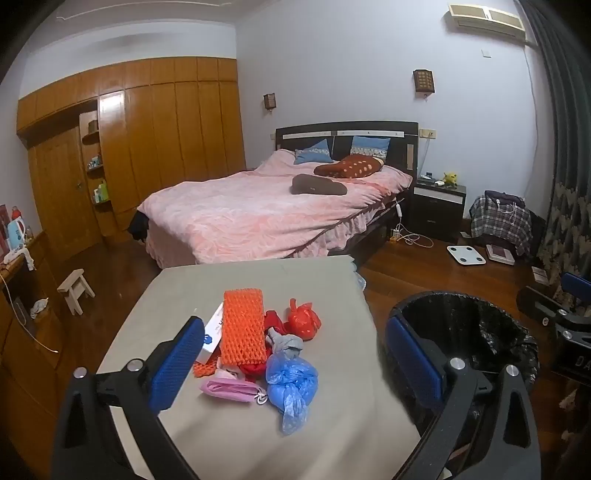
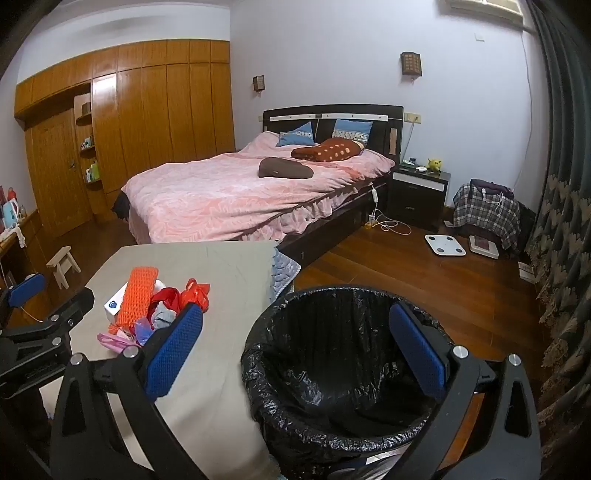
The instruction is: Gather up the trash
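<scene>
Your left gripper (image 1: 295, 363) and right gripper (image 2: 295, 354): both spread, holding nothing. Trash pile (image 1: 258, 343) sits mid-table (image 1: 207, 435), edges well apart; bin (image 2: 343, 369) at 3 o'clock.

We're in a home bedroom: made bed (image 1: 266, 206) with pink cover, wooden wardrobe (image 1: 155, 140) along the wall, nightstand (image 1: 437, 205), wall air conditioner (image 1: 485, 20), curtains (image 1: 565, 147).

left gripper (image 1: 295, 365) | black frame; blue textured pads; silver screws | right gripper (image 2: 295, 350) | same
</scene>
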`<state>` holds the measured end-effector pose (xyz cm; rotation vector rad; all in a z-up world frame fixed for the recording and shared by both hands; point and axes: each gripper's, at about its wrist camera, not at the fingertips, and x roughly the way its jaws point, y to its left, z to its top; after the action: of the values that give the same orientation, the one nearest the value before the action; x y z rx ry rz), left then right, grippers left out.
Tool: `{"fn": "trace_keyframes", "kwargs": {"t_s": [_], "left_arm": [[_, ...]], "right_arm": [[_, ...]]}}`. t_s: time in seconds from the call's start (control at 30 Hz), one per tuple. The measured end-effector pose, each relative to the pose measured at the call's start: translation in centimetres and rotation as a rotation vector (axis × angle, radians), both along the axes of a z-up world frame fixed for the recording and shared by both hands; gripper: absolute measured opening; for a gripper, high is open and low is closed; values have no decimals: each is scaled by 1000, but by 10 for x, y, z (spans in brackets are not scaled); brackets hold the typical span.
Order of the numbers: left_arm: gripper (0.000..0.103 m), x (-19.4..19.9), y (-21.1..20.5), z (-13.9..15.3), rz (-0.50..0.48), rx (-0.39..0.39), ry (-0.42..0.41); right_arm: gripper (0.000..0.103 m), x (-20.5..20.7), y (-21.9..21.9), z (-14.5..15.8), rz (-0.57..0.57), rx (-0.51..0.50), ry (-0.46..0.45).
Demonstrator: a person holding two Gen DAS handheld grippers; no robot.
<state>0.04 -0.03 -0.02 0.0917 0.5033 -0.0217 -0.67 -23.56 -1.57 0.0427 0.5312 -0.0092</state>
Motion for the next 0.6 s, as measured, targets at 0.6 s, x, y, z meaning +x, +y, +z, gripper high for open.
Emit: {"fn": "trace_keyframes", "kwargs": {"t_s": [0.6], "left_arm": [[97,0,0,0,0,-7,-3]], "right_arm": [[98,0,0,1,1,-2,-4]]}}
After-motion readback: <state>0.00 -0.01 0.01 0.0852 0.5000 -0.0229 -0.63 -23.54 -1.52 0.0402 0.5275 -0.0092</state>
